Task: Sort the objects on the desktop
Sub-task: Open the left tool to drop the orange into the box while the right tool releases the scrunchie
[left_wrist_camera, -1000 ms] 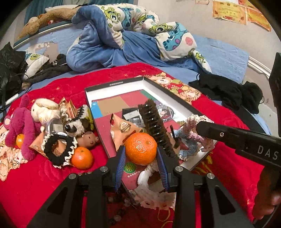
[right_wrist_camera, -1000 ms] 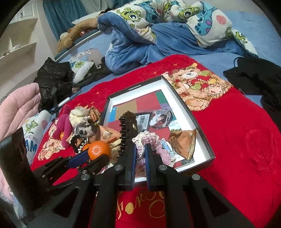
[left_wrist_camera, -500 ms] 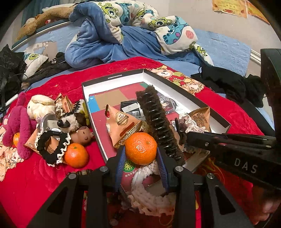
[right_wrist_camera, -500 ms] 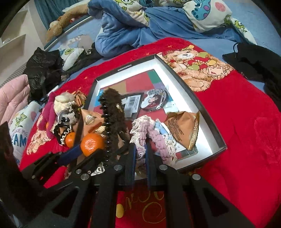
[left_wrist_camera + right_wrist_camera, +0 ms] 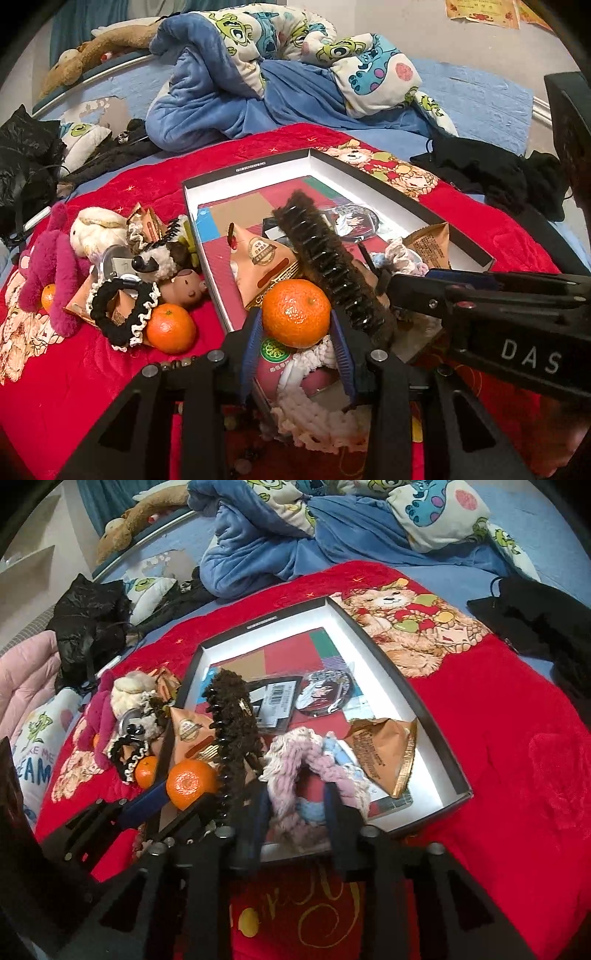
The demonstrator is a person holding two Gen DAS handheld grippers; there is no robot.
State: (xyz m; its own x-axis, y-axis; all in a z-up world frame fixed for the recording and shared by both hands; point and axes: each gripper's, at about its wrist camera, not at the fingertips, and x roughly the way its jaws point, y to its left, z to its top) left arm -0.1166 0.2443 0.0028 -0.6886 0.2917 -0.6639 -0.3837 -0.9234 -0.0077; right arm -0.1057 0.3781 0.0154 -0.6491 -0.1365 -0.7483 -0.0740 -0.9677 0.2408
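My left gripper (image 5: 295, 326) is shut on an orange mandarin (image 5: 296, 313), held just over the near edge of the shallow black-rimmed box (image 5: 406, 206). In the right wrist view, my right gripper (image 5: 295, 805) is opening its jaws. A pink and blue knitted scrunchie (image 5: 295, 771) lies between them on the floor of the box (image 5: 424, 709), and the pads no longer squeeze it. A brown furry hair claw (image 5: 232, 716) leans across the box beside the mandarin (image 5: 190, 782). The right gripper's fingers (image 5: 424, 291) cross the left wrist view from the right.
The box also holds triangular snack packets (image 5: 384, 749), a round badge (image 5: 325, 694) and a barcode card (image 5: 277, 698). Left of it on the red blanket (image 5: 517, 738) lie plush toys (image 5: 48, 266), a black scrunchie (image 5: 118, 314) and another mandarin (image 5: 170, 328). Bedding is piled behind.
The right gripper sank a little toward the box and its jaws went from shut on the knitted scrunchie to apart. The left gripper kept hold of the mandarin and hardly moved.
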